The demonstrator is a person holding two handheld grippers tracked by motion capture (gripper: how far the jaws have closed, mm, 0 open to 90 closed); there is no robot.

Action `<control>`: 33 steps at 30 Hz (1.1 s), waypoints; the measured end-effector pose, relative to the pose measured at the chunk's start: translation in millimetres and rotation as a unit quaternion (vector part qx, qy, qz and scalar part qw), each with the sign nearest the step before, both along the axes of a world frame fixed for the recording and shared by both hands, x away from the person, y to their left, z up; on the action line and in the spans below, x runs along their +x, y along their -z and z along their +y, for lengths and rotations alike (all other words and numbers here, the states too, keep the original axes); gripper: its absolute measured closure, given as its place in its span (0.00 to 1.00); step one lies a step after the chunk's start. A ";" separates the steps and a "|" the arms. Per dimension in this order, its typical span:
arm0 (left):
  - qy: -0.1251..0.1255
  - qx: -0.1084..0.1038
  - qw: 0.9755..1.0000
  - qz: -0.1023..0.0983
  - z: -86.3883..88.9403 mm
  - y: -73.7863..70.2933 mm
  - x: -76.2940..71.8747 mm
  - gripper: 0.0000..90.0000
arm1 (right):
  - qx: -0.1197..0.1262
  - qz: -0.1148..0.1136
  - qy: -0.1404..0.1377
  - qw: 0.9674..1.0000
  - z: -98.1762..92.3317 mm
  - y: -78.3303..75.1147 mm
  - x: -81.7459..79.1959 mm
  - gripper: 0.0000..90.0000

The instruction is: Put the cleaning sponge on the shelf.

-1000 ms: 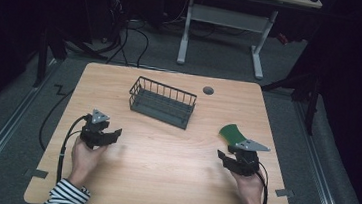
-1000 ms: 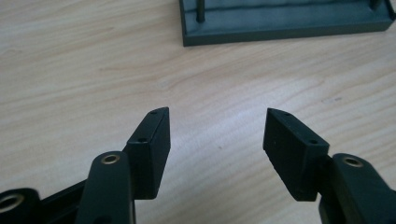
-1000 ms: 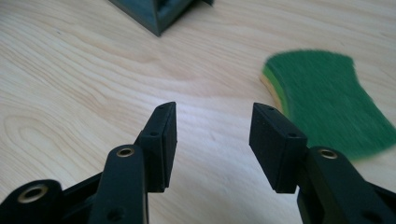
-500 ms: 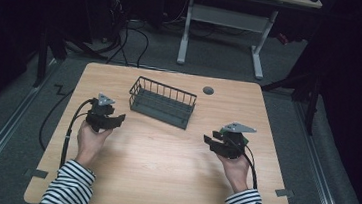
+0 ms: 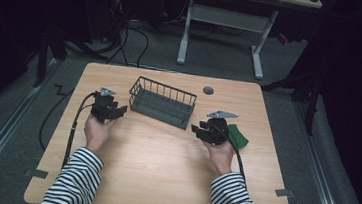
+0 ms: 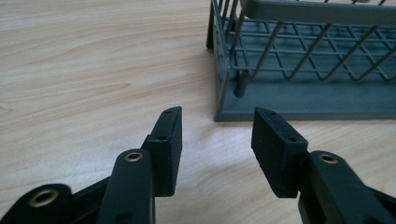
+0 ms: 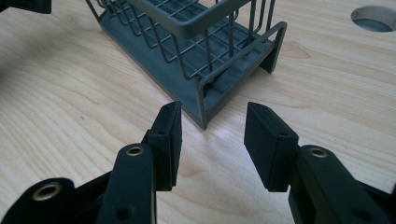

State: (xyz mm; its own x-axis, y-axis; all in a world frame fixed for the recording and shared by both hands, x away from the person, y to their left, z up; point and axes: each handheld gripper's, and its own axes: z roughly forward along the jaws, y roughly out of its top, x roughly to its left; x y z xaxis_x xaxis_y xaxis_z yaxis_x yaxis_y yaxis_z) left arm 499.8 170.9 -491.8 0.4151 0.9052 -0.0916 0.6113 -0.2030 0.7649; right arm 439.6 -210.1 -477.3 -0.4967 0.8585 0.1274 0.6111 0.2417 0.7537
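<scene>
A dark grey wire basket (image 5: 163,102) stands empty near the middle back of the wooden table (image 5: 161,180). My left gripper (image 5: 116,110) sits just off the basket's left end, open, its jaws having just been closing with nothing between them; its own view has the basket's corner (image 6: 224,100) right ahead of the left gripper (image 6: 217,135). My right gripper (image 5: 197,129) is by the basket's right front corner (image 7: 203,112), open with nothing between the jaws, which have been closing. The right gripper (image 7: 212,140) points at that corner. A green object (image 5: 237,135) lies behind the right hand.
A round cable hole (image 5: 208,90) is in the tabletop behind the basket's right end. The left gripper's cable (image 5: 73,127) trails off the table's left side. Striped sleeves (image 5: 73,182) come in over the front edge. A desk frame (image 5: 227,21) stands on the floor beyond.
Both hands have moved forward and inward toward the basket's two ends. The jaws of both grippers stand narrower than before. The green object, before hidden under the right hand, now lies behind it.
</scene>
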 end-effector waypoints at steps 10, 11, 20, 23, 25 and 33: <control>0.010 0.024 1.000 -0.003 -17.8 2.5 21.5 0.63 | -0.008 0.018 -0.001 1.000 14.4 14.0 16.7 0.63; 0.008 0.020 1.000 -0.001 -17.7 3.6 22.7 0.63 | -0.008 0.018 -0.001 1.000 14.4 14.0 16.7 0.63; 0.001 0.008 1.000 0.011 -19.1 17.5 31.5 0.70 | -0.010 0.022 0.005 1.000 21.5 23.5 23.5 0.68; 0.011 0.023 0.999 0.019 -24.2 17.8 35.1 0.72 | -0.009 0.025 0.008 1.000 22.3 25.8 25.7 0.73; 0.018 0.032 0.999 0.016 -28.8 15.8 36.5 0.74 | -0.009 0.025 0.007 1.000 22.3 26.7 26.6 0.76; 0.014 0.027 0.999 0.018 -30.4 19.9 39.4 0.84 | -0.017 0.016 0.003 1.000 24.4 27.1 27.0 0.89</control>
